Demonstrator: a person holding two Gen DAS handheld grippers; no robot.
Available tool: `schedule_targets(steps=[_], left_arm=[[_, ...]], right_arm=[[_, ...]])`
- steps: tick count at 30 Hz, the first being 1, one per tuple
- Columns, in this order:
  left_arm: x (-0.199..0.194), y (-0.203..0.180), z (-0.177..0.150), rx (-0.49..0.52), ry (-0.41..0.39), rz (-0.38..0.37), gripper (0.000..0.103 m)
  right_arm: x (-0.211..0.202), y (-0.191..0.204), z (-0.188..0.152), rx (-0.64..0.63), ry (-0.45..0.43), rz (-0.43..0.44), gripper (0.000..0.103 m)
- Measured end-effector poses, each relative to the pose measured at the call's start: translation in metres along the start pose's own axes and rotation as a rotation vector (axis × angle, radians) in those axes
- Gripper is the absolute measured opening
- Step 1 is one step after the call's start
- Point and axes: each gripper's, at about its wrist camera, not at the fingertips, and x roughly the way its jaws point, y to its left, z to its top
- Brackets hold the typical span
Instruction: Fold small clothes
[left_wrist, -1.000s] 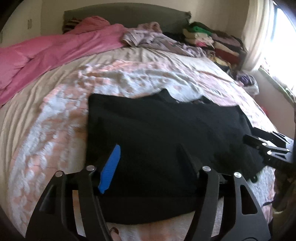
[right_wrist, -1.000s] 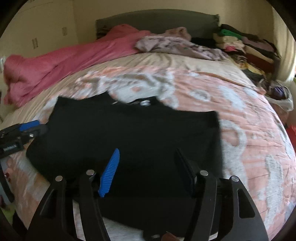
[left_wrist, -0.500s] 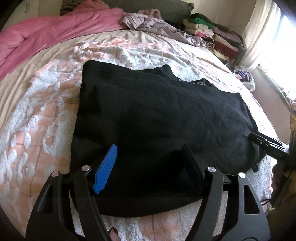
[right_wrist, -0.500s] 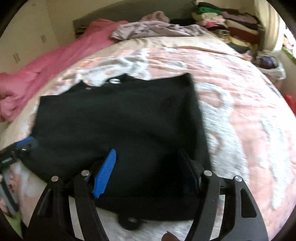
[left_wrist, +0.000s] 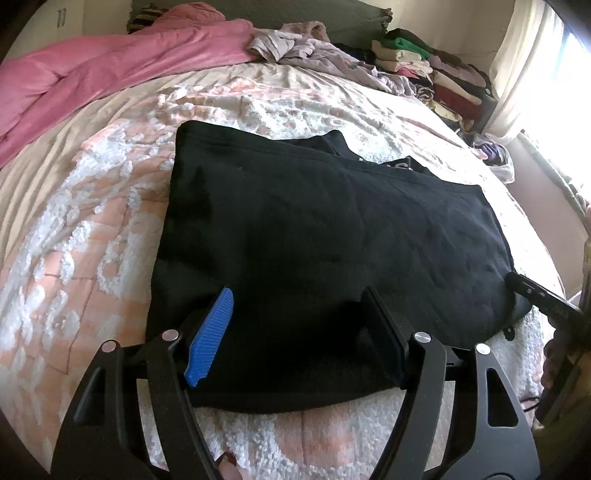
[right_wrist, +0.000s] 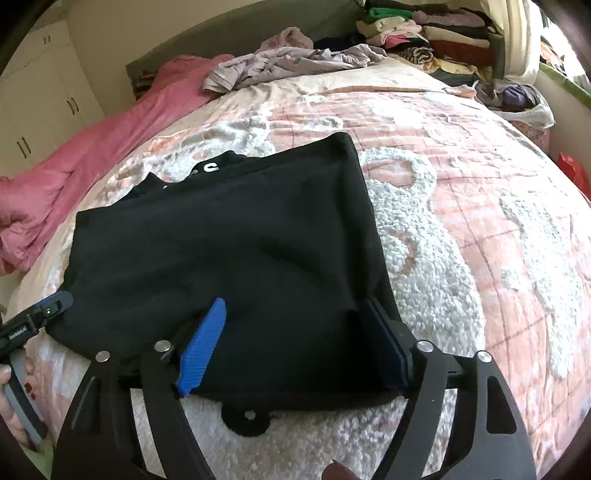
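Since the earlier frame both grippers have dropped closer to the black garment (left_wrist: 317, 236); the right gripper (right_wrist: 295, 332) jaws have just been opening over its near hem, gripping nothing. The left gripper (left_wrist: 301, 325) is likewise released. The garment lies flat on the pink-and-white bedspread (right_wrist: 461, 206), folded clothes (left_wrist: 424, 62) at 1 o'clock.

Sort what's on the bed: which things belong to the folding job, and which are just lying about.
In the job: black garment, left tongs, right tongs.

Lying about: pink blanket, lilac clothes, stack of folded clothes, patterned bedspread.
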Motion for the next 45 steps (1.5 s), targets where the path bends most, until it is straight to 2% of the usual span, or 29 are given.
schedule_targets(steps=[5,10,13,21,25,26,28,34,45], left_arm=[[-0.002,0.0,-0.002,0.002,0.002,0.008,0.064],[-0.004,-0.001,-0.005,0.004,0.006,0.015,0.064],[-0.006,-0.002,-0.006,0.002,0.012,0.016,0.07],[-0.022,-0.003,-0.011,-0.013,0.005,0.014,0.074],[-0.03,-0.003,-0.012,-0.017,-0.003,0.019,0.079],[-0.032,-0.003,-0.013,-0.019,-0.005,0.019,0.086],[-0.037,-0.002,-0.014,-0.023,-0.006,0.029,0.091],[-0.049,0.0,-0.018,-0.02,-0.013,0.039,0.093],[-0.075,0.006,-0.025,-0.03,-0.041,0.063,0.093]], right_arm=[[-0.006,0.004,-0.006,-0.007,-0.005,0.002,0.085],[-0.012,0.005,-0.01,-0.009,-0.011,0.002,0.086],[-0.017,0.005,-0.012,-0.008,-0.018,0.008,0.088],[-0.039,0.001,-0.02,0.0,-0.04,0.018,0.094],[-0.05,-0.003,-0.024,0.024,-0.049,0.015,0.096],[-0.051,-0.005,-0.024,0.029,-0.051,0.015,0.096],[-0.056,-0.008,-0.025,0.042,-0.059,0.012,0.097],[-0.076,-0.013,-0.027,0.061,-0.1,0.017,0.098],[-0.123,-0.005,-0.021,0.017,-0.211,0.008,0.099]])
